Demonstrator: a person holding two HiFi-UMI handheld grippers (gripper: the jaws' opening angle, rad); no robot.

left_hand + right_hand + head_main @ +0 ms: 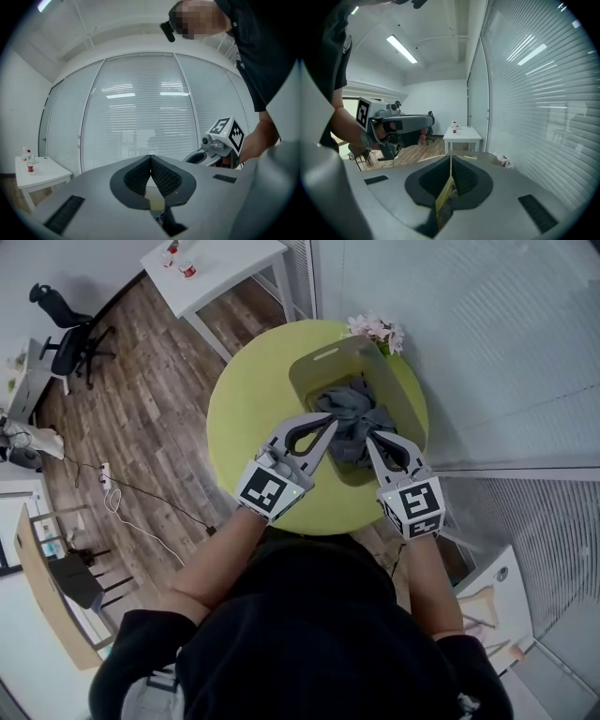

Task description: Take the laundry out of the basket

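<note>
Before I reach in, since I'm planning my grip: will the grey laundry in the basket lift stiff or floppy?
Probably floppy: the grey laundry lies crumpled in folds, so it should drape and trail. Being soft cloth, it's likely light. The basket might drag along if folds snag.

Wood floor point(141, 404), white side table point(225, 263) (bottles point(187, 269) on top), window blinds point(140, 117).

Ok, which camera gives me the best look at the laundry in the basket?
The head view: it looks down on the grey laundry heaped in the green basket. The left gripper view faces window blinds, showing none of it; the right gripper view catches only what looks like the basket's rim.
</note>
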